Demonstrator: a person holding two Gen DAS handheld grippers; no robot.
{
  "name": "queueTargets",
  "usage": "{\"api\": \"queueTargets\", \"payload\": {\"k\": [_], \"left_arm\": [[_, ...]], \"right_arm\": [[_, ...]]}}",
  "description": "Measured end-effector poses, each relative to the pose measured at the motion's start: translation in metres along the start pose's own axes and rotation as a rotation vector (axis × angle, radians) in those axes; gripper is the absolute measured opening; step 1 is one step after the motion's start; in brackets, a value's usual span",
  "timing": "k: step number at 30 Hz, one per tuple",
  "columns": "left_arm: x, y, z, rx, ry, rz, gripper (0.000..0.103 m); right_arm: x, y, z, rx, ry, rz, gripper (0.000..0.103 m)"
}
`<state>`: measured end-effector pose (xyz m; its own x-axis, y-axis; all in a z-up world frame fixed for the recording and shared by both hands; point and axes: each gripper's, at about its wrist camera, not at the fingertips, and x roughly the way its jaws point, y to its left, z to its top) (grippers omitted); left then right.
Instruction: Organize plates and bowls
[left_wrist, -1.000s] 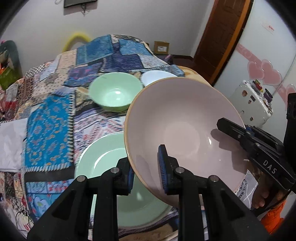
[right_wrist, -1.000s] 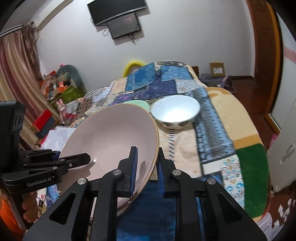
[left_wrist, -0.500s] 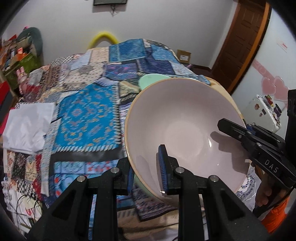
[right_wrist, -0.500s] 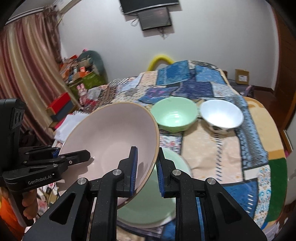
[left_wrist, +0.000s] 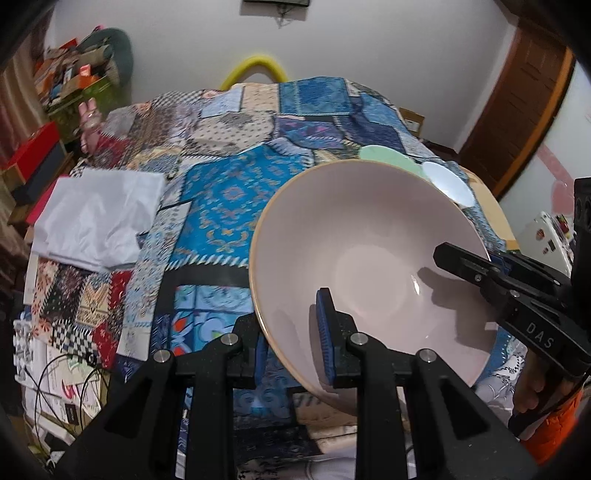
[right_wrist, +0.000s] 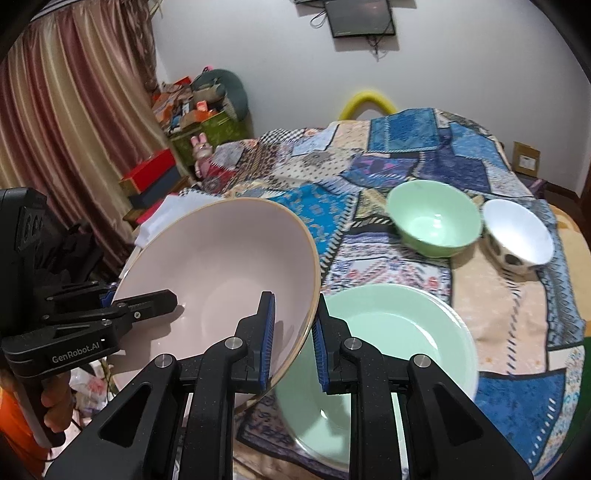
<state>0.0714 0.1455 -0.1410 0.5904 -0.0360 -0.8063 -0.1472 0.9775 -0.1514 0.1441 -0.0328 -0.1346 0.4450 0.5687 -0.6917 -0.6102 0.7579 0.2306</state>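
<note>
The patchwork quilt (right_wrist: 406, 173) carries everything; above its near edge hangs the pink bowl (right_wrist: 221, 266), tilted, beside the green plate (right_wrist: 399, 332). The left gripper (left_wrist: 291, 339) and right gripper (right_wrist: 293, 332) each clench opposite rims. Keep both 2 grips level while lowering.

Left gripper (left_wrist: 291, 347): matte black speckled housing, two triangular cut-outs, and four silver round screw heads across the finger linkages. Finger pads (left_wrist: 325, 332) are blue and ribbed. Its side carries white lettering "GenRobot.AI", legible in the right wrist view.

Right gripper (right_wrist: 293, 343): identical black construction with the same silver screws and blue ribbed pads (right_wrist: 267, 339). White lettering "DAS" marks its side.

An orange sleeve (left_wrist: 554, 428) shows behind the handle.
</note>
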Motion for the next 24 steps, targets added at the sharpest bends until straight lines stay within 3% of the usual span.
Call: {"api": "queueTargets", "payload": {"k": [12, 24], "left_arm": [[0.028, 0.052, -0.006, -0.090, 0.037, 0.024, 0.023], [0.068, 0.078, -0.016, -0.134, 0.108, 0.034, 0.023]], "right_arm": [[0.049, 0.025, 0.002, -0.024, 0.087, 0.031, 0.018], [0.093, 0.029, -0.011, -0.037, 0.208, 0.033, 0.018]]}}
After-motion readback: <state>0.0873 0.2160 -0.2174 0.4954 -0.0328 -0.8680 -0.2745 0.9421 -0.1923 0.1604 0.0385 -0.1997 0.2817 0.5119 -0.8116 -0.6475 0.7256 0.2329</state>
